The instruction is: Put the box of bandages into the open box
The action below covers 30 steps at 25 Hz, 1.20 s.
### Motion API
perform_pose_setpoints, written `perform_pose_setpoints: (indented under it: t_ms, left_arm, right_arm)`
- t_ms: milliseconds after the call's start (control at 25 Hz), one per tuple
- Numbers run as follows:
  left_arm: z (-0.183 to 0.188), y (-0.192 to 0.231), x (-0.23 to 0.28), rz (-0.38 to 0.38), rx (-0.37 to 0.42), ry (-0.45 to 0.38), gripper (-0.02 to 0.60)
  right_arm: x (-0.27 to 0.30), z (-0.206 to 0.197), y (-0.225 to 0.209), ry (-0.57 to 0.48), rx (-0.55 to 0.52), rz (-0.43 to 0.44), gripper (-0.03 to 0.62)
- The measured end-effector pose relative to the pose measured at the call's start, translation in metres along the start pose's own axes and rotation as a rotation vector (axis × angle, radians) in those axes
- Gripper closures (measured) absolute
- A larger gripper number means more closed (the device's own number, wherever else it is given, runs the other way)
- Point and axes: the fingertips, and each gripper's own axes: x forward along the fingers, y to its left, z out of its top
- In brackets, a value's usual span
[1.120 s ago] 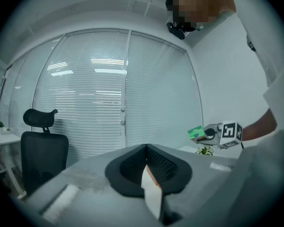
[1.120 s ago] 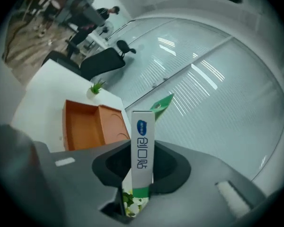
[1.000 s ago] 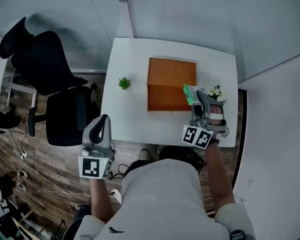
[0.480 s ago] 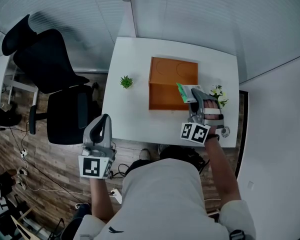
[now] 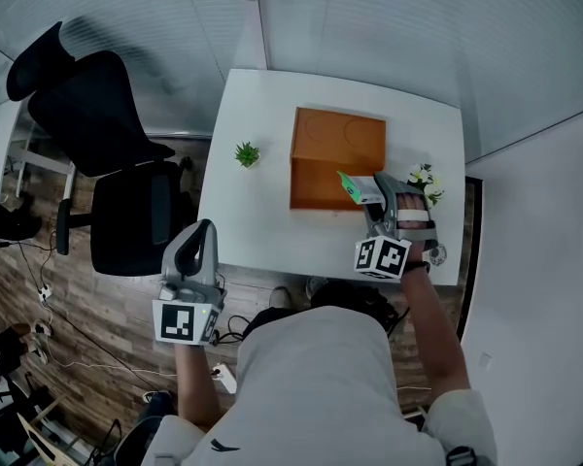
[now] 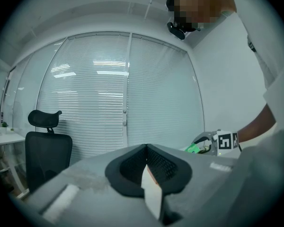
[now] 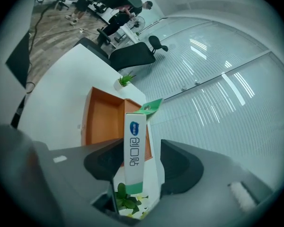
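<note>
White table [image 5: 253, 223] bears orange open box [image 5: 316, 184]; right gripper [image 7: 135, 161] fingers opening around blue-lettered bandage box [image 7: 134, 143], left gripper [image 6: 146, 173] fingers closed.

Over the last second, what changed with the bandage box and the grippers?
The right gripper carried the box of bandages left, toward the open box. Its jaws are opening, with the box between them. The left gripper, shut, and the open box stayed put.

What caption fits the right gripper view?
Right gripper with jaws opening around the bandage box at the open orange box.
</note>
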Motion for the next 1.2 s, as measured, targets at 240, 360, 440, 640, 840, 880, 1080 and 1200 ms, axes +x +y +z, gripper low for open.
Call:
perform_pose_setpoints:
  t_ms: [240,360,440,640,840,880,1080,1200]
  left_arm:
    - [-0.002,-0.002,-0.006,0.008,-0.006,0.001,0.575]
    - [-0.002,-0.003,-0.006,0.01,-0.007,-0.002,0.575]
    - [-0.002,-0.003,-0.006,0.01,-0.007,-0.003,0.575]
    - [0.0,-0.006,-0.006,0.006,-0.002,-0.007,0.575]
    - [0.002,-0.008,-0.007,0.005,0.0,-0.012,0.575]
    - [0.003,-0.009,-0.008,0.004,0.0,-0.013,0.575]
    - [0.002,-0.013,-0.011,-0.002,0.001,-0.018,0.575]
    - [-0.001,-0.012,-0.012,-0.003,-0.001,-0.013,0.575]
  right_arm:
    - [0.002,-0.007,0.01,0.028,-0.002,0.121,0.345]
    - [0.001,-0.008,0.006,0.032,0.001,0.103,0.349]
    - [0.001,-0.008,0.004,0.033,0.007,0.101,0.35]
    - [-0.002,-0.011,-0.001,0.036,0.022,0.084,0.352]
    - [-0.01,-0.015,-0.014,0.023,0.101,0.026,0.437]
    - [-0.013,-0.017,-0.018,0.017,0.145,0.008,0.468]
    - [-0.027,-0.026,-0.039,-0.05,0.52,-0.034,0.476]
    - [-0.04,-0.028,-0.053,-0.135,0.794,-0.062,0.473]
